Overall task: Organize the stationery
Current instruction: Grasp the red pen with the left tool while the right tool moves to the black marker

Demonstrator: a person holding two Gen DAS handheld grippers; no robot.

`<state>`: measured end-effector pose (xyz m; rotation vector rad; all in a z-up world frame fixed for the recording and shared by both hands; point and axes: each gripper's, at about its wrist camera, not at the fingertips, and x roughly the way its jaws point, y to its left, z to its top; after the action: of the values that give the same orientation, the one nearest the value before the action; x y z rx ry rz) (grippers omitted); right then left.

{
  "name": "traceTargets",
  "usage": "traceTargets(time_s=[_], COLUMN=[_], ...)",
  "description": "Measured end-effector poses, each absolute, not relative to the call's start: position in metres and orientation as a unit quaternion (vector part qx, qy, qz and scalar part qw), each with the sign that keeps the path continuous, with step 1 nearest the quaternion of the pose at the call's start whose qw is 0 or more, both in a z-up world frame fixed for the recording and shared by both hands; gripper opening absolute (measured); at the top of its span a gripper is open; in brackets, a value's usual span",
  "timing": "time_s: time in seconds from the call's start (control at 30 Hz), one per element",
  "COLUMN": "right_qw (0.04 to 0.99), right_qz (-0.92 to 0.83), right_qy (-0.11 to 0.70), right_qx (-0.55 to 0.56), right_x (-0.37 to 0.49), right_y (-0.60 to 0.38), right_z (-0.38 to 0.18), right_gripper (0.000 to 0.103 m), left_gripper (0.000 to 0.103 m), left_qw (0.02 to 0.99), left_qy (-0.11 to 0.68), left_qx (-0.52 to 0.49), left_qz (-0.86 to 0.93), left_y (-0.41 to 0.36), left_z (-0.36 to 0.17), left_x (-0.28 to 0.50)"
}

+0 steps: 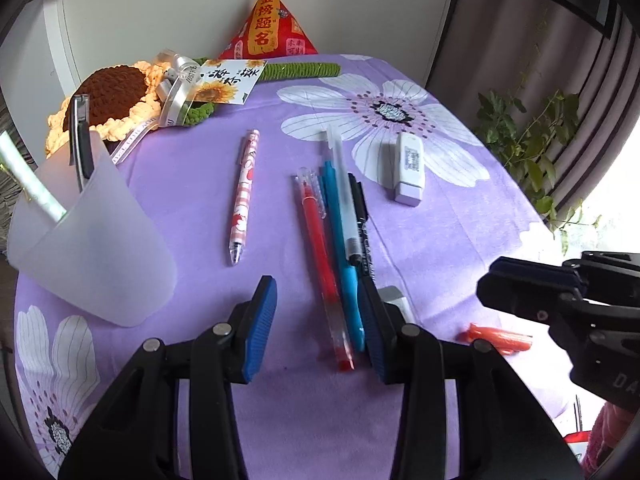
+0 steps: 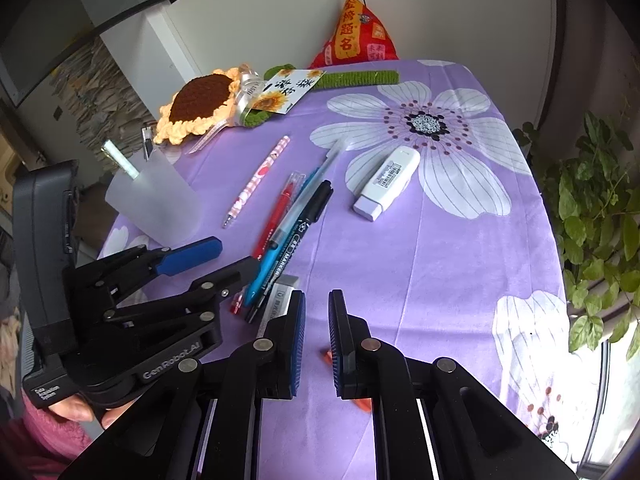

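A frosted translucent cup (image 1: 96,248) is seen at the left of the purple flower-printed tablecloth (image 1: 460,240), tilted, with a pale green stick and a black-handled tool standing in it. Behind it a crocheted sunflower (image 1: 108,96) of thick yarn is laid, with ribbon and a printed card. To the right of the cup a pink checked pen (image 1: 243,196) lies alone, well apart from a bundle of four: a red gel pen (image 1: 320,256), a blue pen (image 1: 348,276), a clear-barrelled pen (image 1: 340,184) and a black marker (image 1: 362,220), laid side by side and touching. Further right a white eraser in a printed sleeve (image 1: 409,168) rests on a large white flower. The left gripper (image 1: 320,320) is held partly open over the near ends of the bundle; the red and blue pens are between its ribbed blue pads, the right pad against the blue pen, the left pad clear. The right gripper (image 2: 317,344) is nearly closed and empty, above a small orange object (image 1: 500,338) on the cloth.
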<state>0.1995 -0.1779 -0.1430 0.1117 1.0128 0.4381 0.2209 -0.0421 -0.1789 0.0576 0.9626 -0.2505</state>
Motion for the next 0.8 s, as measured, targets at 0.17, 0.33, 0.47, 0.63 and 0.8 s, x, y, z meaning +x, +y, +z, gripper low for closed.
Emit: traceTargets(time_s=[0.17,0.33,0.47,0.63,0.8], right_qw=[0.848,0.846,0.843,0.842,0.840], right_qz=[0.210,0.214,0.212,0.203,0.204], right_qy=[0.483,0.486,0.491,0.497,0.500], right_qx=[0.050,0.051,0.054,0.056,0.059], right_x=[0.206,0.214,0.220,0.224,0.228], right_y=[-0.175,-0.169,-0.166,-0.168,-0.168], right_z=[-0.145,-0.148,-0.152,-0.156,-0.155], right_gripper=[0.010,0.010,0.010,0.010,0.010], left_gripper=[0.039,0.041,0.038,0.008,0.007], left_qw=[0.877,0.871,0.874,0.870,0.866], left_qy=[0.467,0.479,0.476,0.480,0.488], left_qx=[0.016,0.012,0.034,0.034,0.011], left_qz=[-0.114,-0.107,-0.095,-0.104,-0.108], left_y=[-0.032,-0.031,-0.040,-0.045,-0.032], left_z=[-0.182,-0.187,-0.188,-0.187,-0.187], left_x=[0.227,0.236,0.245,0.258,0.251])
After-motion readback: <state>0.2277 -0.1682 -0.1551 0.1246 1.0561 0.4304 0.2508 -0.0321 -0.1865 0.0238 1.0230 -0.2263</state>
